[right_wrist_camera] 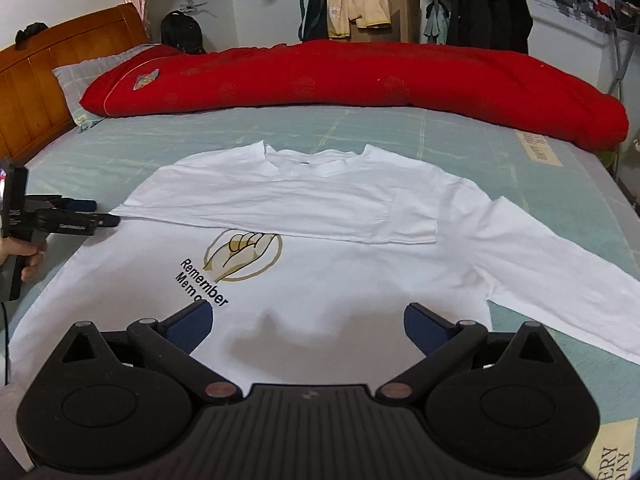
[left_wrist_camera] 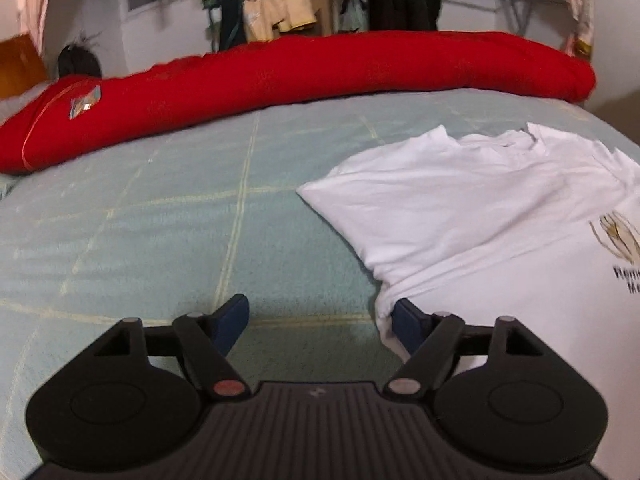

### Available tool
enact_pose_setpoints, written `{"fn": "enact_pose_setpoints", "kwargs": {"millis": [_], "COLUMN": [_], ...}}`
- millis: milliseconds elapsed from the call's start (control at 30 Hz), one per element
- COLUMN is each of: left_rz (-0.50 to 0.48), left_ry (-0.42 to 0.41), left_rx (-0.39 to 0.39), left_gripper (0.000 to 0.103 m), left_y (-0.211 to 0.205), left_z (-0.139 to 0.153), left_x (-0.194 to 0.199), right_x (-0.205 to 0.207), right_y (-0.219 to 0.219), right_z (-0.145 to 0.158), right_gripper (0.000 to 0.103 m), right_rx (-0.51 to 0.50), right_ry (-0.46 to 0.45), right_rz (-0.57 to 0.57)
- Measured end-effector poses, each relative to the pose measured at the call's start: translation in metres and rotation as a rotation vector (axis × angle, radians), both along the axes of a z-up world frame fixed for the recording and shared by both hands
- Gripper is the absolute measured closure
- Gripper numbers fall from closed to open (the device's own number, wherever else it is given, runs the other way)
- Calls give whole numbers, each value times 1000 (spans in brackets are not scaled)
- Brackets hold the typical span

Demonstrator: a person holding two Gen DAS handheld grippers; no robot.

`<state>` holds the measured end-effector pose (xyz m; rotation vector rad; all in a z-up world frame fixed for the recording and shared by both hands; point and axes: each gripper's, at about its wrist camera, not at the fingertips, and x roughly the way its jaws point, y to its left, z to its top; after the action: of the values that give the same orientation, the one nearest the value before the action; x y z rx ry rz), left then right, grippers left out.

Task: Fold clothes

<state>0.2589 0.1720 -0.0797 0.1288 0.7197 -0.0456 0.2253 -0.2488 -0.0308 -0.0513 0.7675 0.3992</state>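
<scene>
- Left gripper (left_wrist_camera: pixel 320 322): jaws apart, nothing clamped. Its right-hand pad sits at the folded edge of the white long-sleeve T-shirt (left_wrist_camera: pixel 480 208); touching or just beside, cannot tell.
- Right gripper (right_wrist_camera: pixel 308 326): jaws apart, empty, hovering over the shirt's lower front, below the printed hand logo (right_wrist_camera: pixel 242 256).
- Right wrist view: left gripper (right_wrist_camera: pixel 86 212) appears at 9 o'clock, at the shirt's left fold line; a hand (right_wrist_camera: pixel 24 254) holds its grip.
- Shirt lies flat, front up, mid-bed on the pale green checked sheet (left_wrist_camera: pixel 160 220). One sleeve is folded across the chest toward 3 o'clock; the other sleeve (right_wrist_camera: pixel 560 276) is still spread out toward 4 o'clock.
- Red quilt (right_wrist_camera: pixel 360 76) rolled along the far side, at 12 o'clock, well apart from the shirt.
- Judgement: first sleeve fold done; spread sleeve likely next.
- Risks: a pinch may catch the sheet with the fabric and drag it; a single-layer grip may pull the folded sleeve out of place; a one-sided lift may skew the fold line.
</scene>
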Motion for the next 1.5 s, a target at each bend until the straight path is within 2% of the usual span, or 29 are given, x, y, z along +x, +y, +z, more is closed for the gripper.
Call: {"fn": "enact_pose_setpoints", "kwargs": {"millis": [100, 167, 267, 333, 400, 500, 633, 700, 800, 867, 1000, 1167, 1300, 1433, 1500], "left_rz": [-12, -42, -112, -139, -147, -109, -31, -15, -4, 7, 5, -102, -213, -270, -277], "left_ry": [32, -3, -59, -66, -51, -7, 19, 24, 44, 47, 47, 169, 239, 222, 203], "left_rx": [-21, -45, -148, -213, -261, -291, -255, -230, -231, -219, -207, -245, -259, -237, -218], "left_gripper": [25, 25, 24, 24, 24, 29, 31, 27, 27, 30, 30, 27, 26, 21, 21], "left_y": [3, 1, -12, -25, -39, -50, -38, -28, -11, -7, -5, -36, -64, -85, -92], "left_z": [9, 26, 49, 55, 50, 28, -1, -8, -4, 7, 31, 64, 90, 99, 91], "left_x": [-4, -11, -9, 3, 20, 47, 59, 56, 50, 44, 31, 3, -30, -65, -82], "right_x": [-3, -5, 6, 24, 52, 100, 155, 163, 149, 137, 110, 69, 38, 13, -1], "right_y": [-4, -5, -4, 0, 7, 20, 35, 34, 26, 22, 7, 4, 13, 16, 16], "right_z": [1, 2, 5, 8, 9, 1, -29, -48, -63, -61, -39, -13, -22, -50, -58], "right_gripper": [0, 0, 0, 0, 0, 0, 0, 0, 0, 0, 0, 0, 0, 0, 0], "right_rx": [6, 9, 39, 75, 115, 139, 110, 71, 15, -56, -81, -93, -125, -146, -158], "right_ry": [0, -7, -18, -28, -42, -42, 11, 58, 50, 55, 72, 82, 132, 203, 189], "right_rz": [-4, 0, 19, 41, 70, 84, 53, 42, 102, 90, 59, 74, 90, 78, 51]}}
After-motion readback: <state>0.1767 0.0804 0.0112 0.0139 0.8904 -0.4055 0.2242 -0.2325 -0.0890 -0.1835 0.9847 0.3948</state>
